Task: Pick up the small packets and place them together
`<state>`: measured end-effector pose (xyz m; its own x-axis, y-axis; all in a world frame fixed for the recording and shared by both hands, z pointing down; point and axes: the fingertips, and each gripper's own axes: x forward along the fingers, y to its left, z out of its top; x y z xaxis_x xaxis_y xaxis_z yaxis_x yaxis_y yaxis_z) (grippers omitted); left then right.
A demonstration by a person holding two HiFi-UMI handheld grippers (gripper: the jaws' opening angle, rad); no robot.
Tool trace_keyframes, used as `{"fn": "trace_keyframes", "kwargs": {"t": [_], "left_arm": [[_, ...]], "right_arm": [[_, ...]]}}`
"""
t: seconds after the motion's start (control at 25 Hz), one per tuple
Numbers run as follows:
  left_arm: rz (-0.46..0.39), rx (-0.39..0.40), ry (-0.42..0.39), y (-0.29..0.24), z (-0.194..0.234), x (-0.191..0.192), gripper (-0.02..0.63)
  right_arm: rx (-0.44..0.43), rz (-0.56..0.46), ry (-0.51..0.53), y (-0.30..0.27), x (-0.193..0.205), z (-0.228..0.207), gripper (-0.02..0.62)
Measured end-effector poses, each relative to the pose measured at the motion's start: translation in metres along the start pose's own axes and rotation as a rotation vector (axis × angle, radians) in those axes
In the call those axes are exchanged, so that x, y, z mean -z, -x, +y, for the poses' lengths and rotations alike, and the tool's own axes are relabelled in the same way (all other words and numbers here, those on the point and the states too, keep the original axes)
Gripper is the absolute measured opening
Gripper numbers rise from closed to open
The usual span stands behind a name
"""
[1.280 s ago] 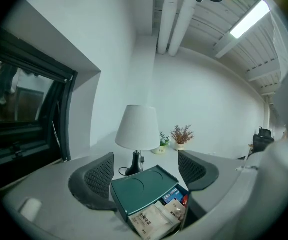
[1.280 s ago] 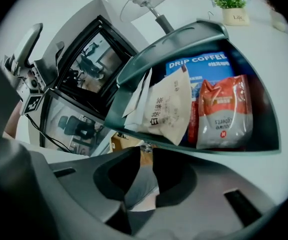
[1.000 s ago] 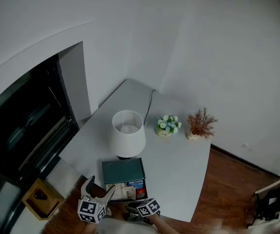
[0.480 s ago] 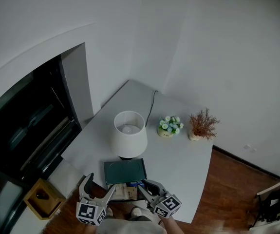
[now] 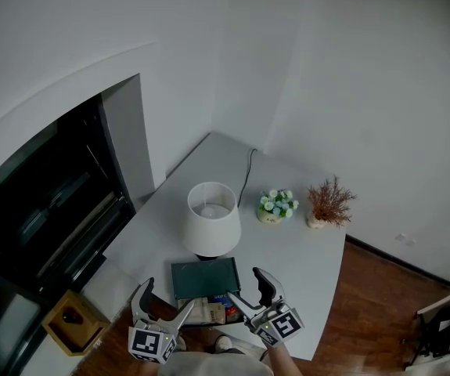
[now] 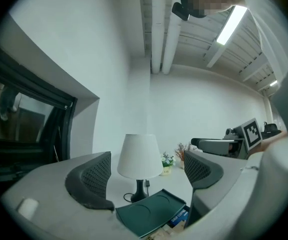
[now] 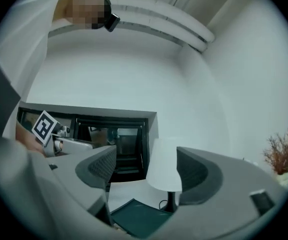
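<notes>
Small packets lie at the table's near edge: a beige one [image 5: 208,312] and a blue and red one [image 5: 228,307], partly under the dark green tray [image 5: 205,277]. My left gripper [image 5: 164,301] hovers open just left of them, holding nothing. My right gripper [image 5: 250,290] hangs right of the packets; its jaws are opening and nothing is between them. In the left gripper view the open jaws [image 6: 146,183] frame the tray [image 6: 151,218], and a blue packet [image 6: 179,217] peeks out beneath it. In the right gripper view the jaws [image 7: 146,171] stand wide above the tray [image 7: 138,222].
A white lamp [image 5: 211,225] stands behind the tray, its cable [image 5: 245,175] running to the wall. A small flower pot [image 5: 275,207] and a dried plant [image 5: 330,202] sit at the table's far right. A dark window [image 5: 45,210] and a wooden box [image 5: 70,318] lie to the left.
My right gripper has risen and moved right from the table's near edge, and its jaws have spread apart. The left gripper has stayed nearly still.
</notes>
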<state>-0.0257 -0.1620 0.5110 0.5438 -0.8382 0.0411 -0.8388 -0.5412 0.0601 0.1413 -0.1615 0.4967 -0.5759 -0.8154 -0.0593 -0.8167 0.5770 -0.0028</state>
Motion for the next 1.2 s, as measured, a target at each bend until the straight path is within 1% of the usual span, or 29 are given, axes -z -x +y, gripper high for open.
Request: {"fn": "trace_keyframes", "kwargs": {"t": [0.08,0.12,0.28,0.36,0.44,0.64,0.8,0.88,1.0,1.12,1.2], "left_arm": [[0.015,-0.014,-0.017,0.000,0.003,0.002,0.459],[0.008,-0.020,-0.012,0.000,0.005,0.000,0.459],[-0.045,-0.048,0.021,0.006,0.015,-0.008,0.457],[-0.048,-0.058,0.024,0.008,0.020,-0.008,0.455],[-0.038,-0.060,0.030,0.009,0.024,-0.005,0.453],[-0.015,-0.060,0.033,0.014,0.024,0.004,0.439],[-0.005,-0.060,0.043,0.017,0.027,0.008,0.423],[0.006,-0.064,0.044,0.020,0.029,0.010,0.422],[0.015,-0.079,0.048,0.026,0.032,0.013,0.422],[0.024,-0.096,0.055,0.031,0.036,0.017,0.422],[0.032,-0.107,0.053,0.035,0.040,0.019,0.422]], "right_arm": [[-0.014,0.007,-0.042,-0.001,0.001,0.001,0.368],[-0.024,0.022,-0.055,-0.002,0.003,0.003,0.368],[-0.080,0.139,-0.099,-0.007,0.029,0.015,0.368],[-0.110,0.209,-0.148,-0.009,0.049,0.023,0.322],[-0.142,0.307,-0.194,-0.010,0.081,0.033,0.322],[-0.252,0.606,-0.290,-0.007,0.182,0.072,0.322],[-0.302,0.794,-0.377,-0.007,0.249,0.100,0.322],[-0.303,0.860,-0.401,-0.009,0.269,0.107,0.322],[-0.282,0.946,-0.400,-0.009,0.290,0.109,0.322],[-0.260,1.001,-0.390,-0.010,0.308,0.107,0.322],[-0.229,1.045,-0.378,-0.008,0.317,0.103,0.314]]}}
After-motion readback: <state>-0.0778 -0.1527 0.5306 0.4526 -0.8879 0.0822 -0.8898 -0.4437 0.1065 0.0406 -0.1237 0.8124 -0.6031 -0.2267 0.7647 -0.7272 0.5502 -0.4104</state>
